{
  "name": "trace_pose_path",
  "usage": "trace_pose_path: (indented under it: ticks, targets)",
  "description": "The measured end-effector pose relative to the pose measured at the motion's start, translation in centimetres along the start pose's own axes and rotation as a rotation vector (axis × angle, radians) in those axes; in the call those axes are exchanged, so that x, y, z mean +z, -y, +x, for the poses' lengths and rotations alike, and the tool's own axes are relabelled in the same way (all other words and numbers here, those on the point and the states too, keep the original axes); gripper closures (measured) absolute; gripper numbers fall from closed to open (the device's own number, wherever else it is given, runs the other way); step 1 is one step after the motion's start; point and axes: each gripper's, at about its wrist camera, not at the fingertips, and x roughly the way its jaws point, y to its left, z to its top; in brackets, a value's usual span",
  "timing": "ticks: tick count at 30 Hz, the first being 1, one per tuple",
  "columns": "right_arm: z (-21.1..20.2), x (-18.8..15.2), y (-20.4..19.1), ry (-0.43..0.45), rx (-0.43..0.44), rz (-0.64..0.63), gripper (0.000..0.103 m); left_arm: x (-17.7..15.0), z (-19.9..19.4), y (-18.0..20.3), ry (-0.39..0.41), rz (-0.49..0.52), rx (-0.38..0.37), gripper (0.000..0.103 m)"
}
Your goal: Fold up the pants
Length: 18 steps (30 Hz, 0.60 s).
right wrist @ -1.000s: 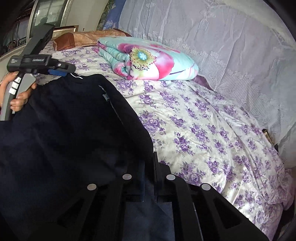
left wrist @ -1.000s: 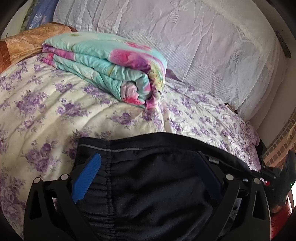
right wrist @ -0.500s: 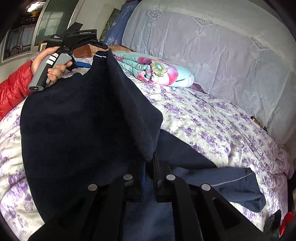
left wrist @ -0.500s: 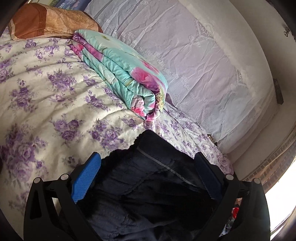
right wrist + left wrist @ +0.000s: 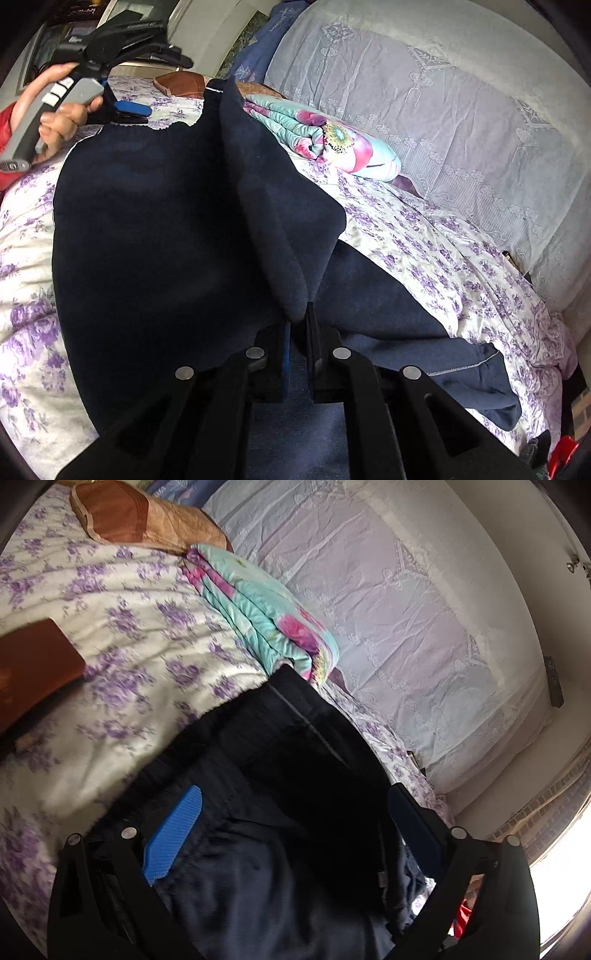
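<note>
- At the left, a person's hand raises the left hand-held gripper; its blue pads stand wide apart around the waistband of the navy pants.
- The pants drape across the floral bed, long axis running from raised waistband to the legs at right.
- Nearest, the right hand-held gripper is clamped together on a fabric fold.

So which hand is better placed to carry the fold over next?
Probably the right. The right fingers are shut on a fold of the dark pants, ready to drag it across the bed. The left fingers stand wide apart, with cloth loose between them.
</note>
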Motion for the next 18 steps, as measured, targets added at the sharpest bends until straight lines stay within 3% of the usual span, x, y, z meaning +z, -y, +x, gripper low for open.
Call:
trace_pose_path:
  ticks: [3, 7, 9, 13, 18]
  targets:
    - [-0.2, 0.0, 0.1, 0.01, 0.004, 0.009, 0.096, 0.5, 1.8, 2.5, -0.048, 0.007, 0.034, 0.005]
    - [-0.5, 0.0, 0.3, 0.023, 0.016, 0.022, 0.095, 0.8, 4.1, 6.2, -0.076, 0.073, 0.197, 0.005]
    - [-0.6, -0.1, 0.3, 0.028, 0.025, 0.03, 0.095, 0.9, 4.6, 7.0, -0.075, 0.037, 0.234, 0.005]
    - [-0.8, -0.1, 0.3, 0.043, 0.041, 0.033, 0.095, 1.9, 5.9, 8.1, -0.107, 0.014, 0.278, 0.005]
    - [-1.0, -0.1, 0.7, 0.064, 0.069, 0.057, 0.094, 1.9, 6.1, 6.8, -0.073, 0.032, 0.273, 0.005]
